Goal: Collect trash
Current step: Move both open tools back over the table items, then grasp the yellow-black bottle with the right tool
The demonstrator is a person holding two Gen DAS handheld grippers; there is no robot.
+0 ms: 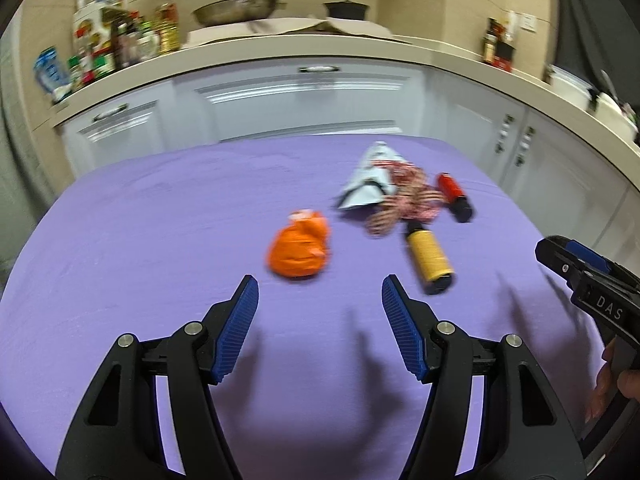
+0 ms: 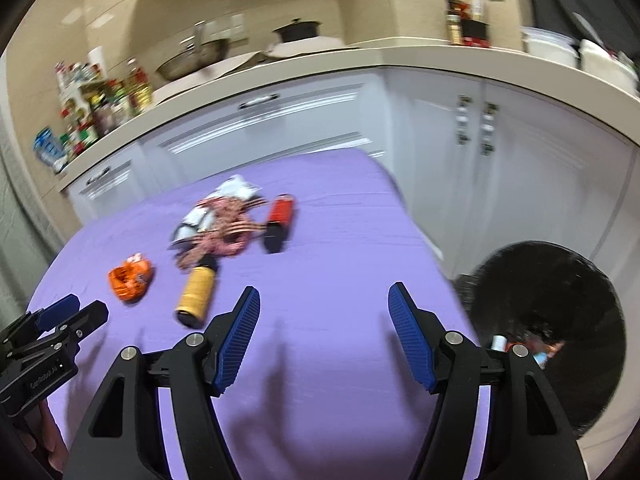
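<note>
On the purple tablecloth point(image 1: 160, 220) lie a crumpled orange wrapper point(image 1: 299, 250), a white packet point(image 1: 370, 180), a red-striped wrapper point(image 1: 404, 200), a yellow bottle point(image 1: 428, 258) with black ends, and a red bottle point(image 1: 454, 196). My left gripper point(image 1: 320, 308) is open and empty, just short of the orange wrapper. My right gripper point(image 2: 324, 312) is open with nothing between its fingers, over bare cloth to the right of the yellow bottle point(image 2: 198, 294). The orange wrapper point(image 2: 130, 276) lies in front of the left gripper point(image 2: 72, 312). The right gripper point(image 1: 560, 256) enters from the right edge.
A black-lined trash bin point(image 2: 560, 300) stands beside the table's right edge point(image 2: 436, 256), with some items inside. White kitchen cabinets point(image 1: 304, 100) and a counter with bottles point(image 1: 120, 44) and pans point(image 1: 236, 8) run behind the table.
</note>
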